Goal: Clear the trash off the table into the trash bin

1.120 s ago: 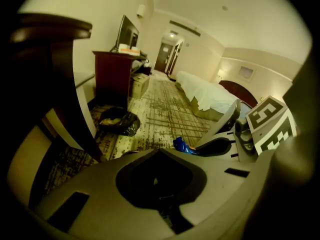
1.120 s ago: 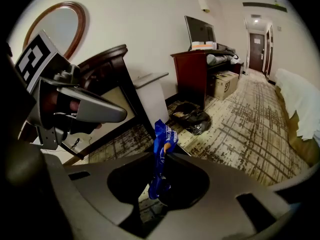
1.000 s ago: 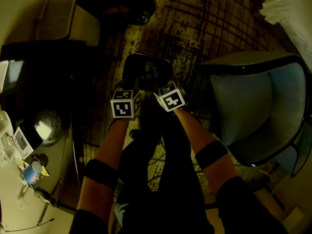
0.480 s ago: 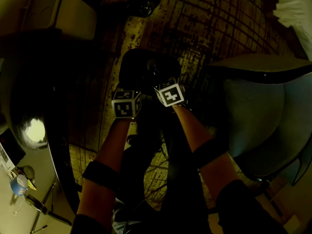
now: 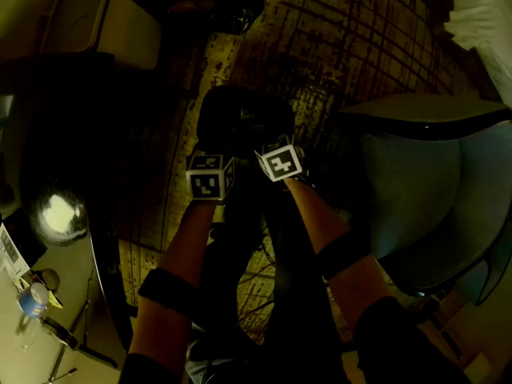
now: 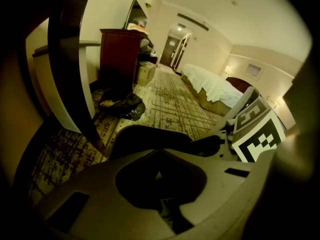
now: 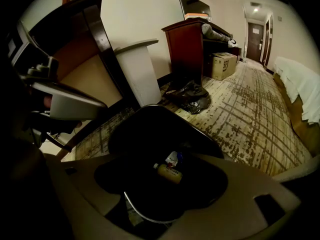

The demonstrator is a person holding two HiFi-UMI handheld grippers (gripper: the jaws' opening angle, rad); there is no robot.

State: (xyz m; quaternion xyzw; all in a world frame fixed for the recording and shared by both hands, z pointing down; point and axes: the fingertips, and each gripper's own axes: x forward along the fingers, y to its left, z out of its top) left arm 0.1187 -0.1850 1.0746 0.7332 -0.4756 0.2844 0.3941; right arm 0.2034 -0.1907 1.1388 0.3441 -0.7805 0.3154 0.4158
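In a dim hotel room, a person leans over a black trash bin (image 5: 240, 112) that stands on the patterned carpet (image 5: 360, 46), and holds both tongs side by side above its mouth. The left gripper (image 6: 159, 151) has its jaws pressed together with nothing between them. The right gripper (image 7: 155, 159) points steeply down into the bin. Its jaws have just been opening and now stand wide apart, gripping nothing.

Through that gap, the right gripper view shows a small bottle (image 7: 169, 173) with a pale yellow body lying on its side at the bottom of the bin, clear of both jaws. Just beside it lies a scrap (image 7: 173, 158) with a white and blue label, too small to identify.

From above, the marker cubes of the left (image 5: 210, 176) and right (image 5: 280, 160) grippers sit near each other at the near edge of the bin. A grey chair (image 5: 424, 182) stands to the right. The table (image 5: 32, 350) is at lower left, well apart from the bin, with a blue cup (image 5: 34, 299) on it.

Beyond the bin, a black bag (image 7: 190, 96) slumps on the carpet beside a dark wooden dresser (image 7: 187, 44). A cardboard box (image 7: 223, 65) sits farther along the wall, and a bed (image 7: 300, 84) lies at the right.
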